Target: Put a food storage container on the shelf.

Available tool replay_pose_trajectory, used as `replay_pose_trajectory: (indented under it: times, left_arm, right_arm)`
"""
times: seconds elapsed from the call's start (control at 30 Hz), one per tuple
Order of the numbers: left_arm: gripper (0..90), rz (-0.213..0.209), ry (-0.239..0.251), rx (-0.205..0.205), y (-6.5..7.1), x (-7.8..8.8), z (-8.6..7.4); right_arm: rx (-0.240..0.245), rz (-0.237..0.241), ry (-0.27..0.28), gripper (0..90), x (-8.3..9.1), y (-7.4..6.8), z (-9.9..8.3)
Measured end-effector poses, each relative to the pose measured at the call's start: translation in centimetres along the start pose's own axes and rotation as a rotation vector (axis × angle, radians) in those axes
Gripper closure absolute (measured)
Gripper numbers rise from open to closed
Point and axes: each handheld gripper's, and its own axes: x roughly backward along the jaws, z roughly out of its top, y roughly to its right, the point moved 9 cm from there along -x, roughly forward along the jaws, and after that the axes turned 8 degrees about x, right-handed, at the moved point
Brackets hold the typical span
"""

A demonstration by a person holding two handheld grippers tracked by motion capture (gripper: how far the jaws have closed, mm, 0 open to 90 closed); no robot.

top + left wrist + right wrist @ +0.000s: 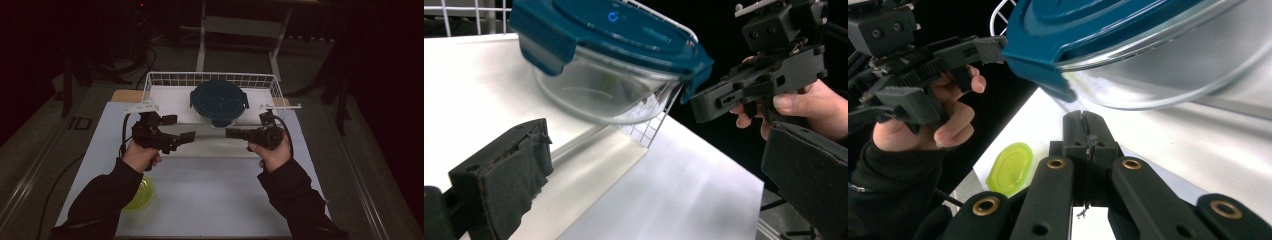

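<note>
A glass bowl (218, 112) with a blue lid (218, 99) sits tilted on the front rim of a white wire basket (160, 80), between the two tools. The left hand-held gripper (179, 128) stands just left of the bowl with its jaws spread wide and nothing between them; in the left gripper view the bowl (609, 90) lies ahead of its pads, not touched. The right hand-held gripper (231, 133) points in from the right, jaws pressed together and empty, its tip just below the bowl's lid clip (1040, 65). A yellow-green dish (141, 195) lies on the desk (210, 195) behind the left forearm, well clear.
</note>
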Motion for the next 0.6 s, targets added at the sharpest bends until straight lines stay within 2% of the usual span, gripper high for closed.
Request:
replay_pose_trajectory:
  times: [0.17,0.27,0.33,0.5,0.6]
  left_arm:
    - [0.0,0.007,0.000,0.000,-0.3,0.2,-0.3]
    - [0.0,0.011,0.002,-0.006,-0.3,0.3,-0.3]
    - [0.0,0.008,0.002,-0.007,-0.3,0.2,-0.4]
    - [0.0,0.015,-0.008,-0.004,-0.5,0.1,-0.7]
    - [0.0,0.015,-0.005,-0.001,-0.6,0.0,-0.8]
  right_arm:
    - [0.011,0.020,-0.013,89.6,-1.2,-0.7,0.0]
    - [-0.002,0.021,-0.006,89.7,-1.6,-0.7,0.6]
    - [0.003,0.009,-0.009,89.6,-1.9,-0.5,0.7]
    - [-0.023,0.011,-0.008,89.6,-2.4,0.1,1.1]
    - [-0.023,-0.009,-0.007,89.5,-2.5,0.6,1.5]
